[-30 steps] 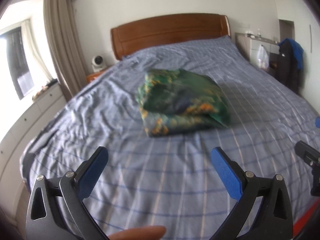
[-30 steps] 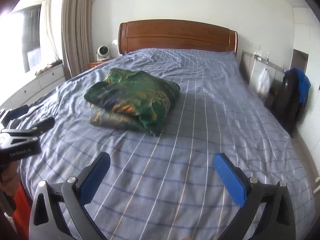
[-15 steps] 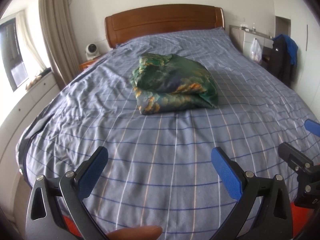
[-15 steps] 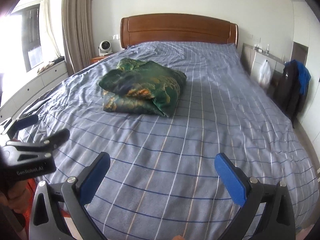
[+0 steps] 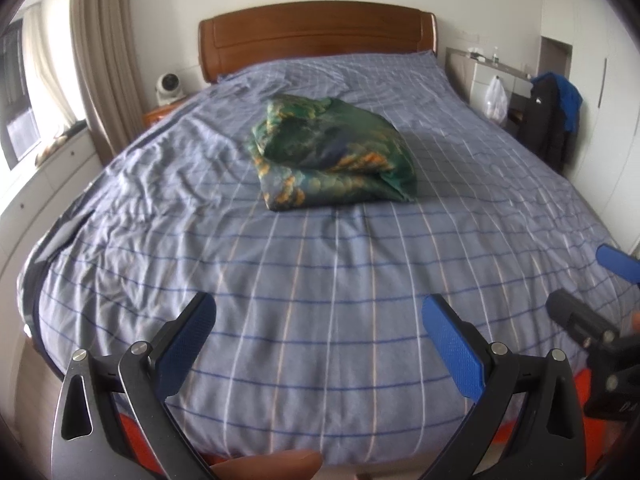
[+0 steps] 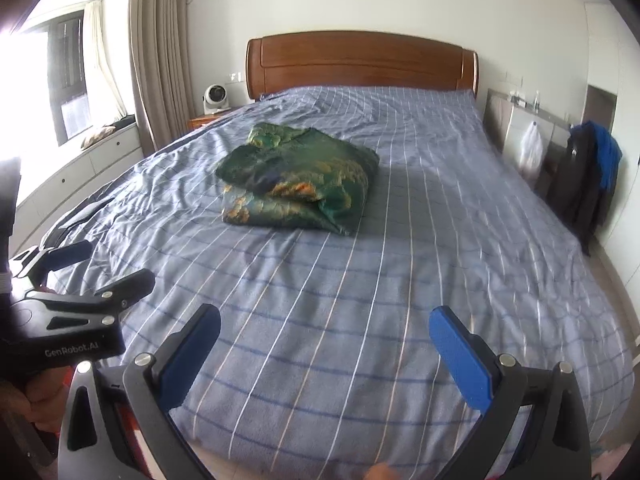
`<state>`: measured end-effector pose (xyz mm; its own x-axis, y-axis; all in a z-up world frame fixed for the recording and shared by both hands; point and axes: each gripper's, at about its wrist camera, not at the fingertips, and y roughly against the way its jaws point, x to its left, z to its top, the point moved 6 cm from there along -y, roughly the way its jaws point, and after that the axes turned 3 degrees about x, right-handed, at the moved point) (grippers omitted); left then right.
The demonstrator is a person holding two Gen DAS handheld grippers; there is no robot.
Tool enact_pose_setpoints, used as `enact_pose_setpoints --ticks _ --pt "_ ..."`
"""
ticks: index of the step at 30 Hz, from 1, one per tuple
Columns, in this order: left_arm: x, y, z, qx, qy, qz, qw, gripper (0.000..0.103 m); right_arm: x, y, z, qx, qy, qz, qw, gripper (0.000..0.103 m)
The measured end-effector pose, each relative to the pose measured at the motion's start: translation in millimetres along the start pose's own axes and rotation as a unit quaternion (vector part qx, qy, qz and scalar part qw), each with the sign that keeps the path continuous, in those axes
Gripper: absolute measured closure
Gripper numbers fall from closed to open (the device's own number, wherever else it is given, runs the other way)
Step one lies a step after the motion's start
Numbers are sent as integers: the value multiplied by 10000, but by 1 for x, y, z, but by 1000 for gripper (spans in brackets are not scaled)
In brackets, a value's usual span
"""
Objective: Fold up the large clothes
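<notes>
We face a bedroom in which a bed (image 5: pixel 320 280) with a blue checked cover (image 6: pixel 400 280) and a wooden headboard (image 5: pixel 316 36) fills both wrist views. A beige curtain (image 6: pixel 160 48) hangs at the left, beside a small white fan (image 6: pixel 214 98) on the nightstand (image 6: pixel 208 120), and a dark jacket (image 6: pixel 580 176) hangs at the right wall. The folded green patterned garment (image 5: pixel 332 156) lies on the cover near the middle of the bed, toward the headboard, well apart from both tools. We hold the left gripper (image 5: pixel 320 344) over the foot of the bed, jaws spread wide with nothing between them. The right gripper (image 6: pixel 324 352) is likewise spread wide and empty above the foot end. In the right wrist view, the left gripper appears at the lower left edge.
</notes>
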<state>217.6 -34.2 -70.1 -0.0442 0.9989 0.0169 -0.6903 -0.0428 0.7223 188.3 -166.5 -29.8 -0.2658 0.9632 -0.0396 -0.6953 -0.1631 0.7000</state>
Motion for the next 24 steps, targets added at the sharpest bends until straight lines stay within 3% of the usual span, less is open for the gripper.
enact_pose_setpoints --ticks 6,10,17,24 --pt "-4 -2 -4 165 -23 2 9999 0 0 -10 -26 288 38 -14 9996 0" --pt "-7 -1 -2 47 -150 159 9998 0 -3 -12 -34 402 -25 -15 9992 0" --pt "-16 -3 -3 128 -381 291 9988 0 -1 2 -20 271 -85 -47 9996 0" --pt "-9 2 -1 155 -294 392 9987 0 4 7 -5 131 27 51 9999 0"
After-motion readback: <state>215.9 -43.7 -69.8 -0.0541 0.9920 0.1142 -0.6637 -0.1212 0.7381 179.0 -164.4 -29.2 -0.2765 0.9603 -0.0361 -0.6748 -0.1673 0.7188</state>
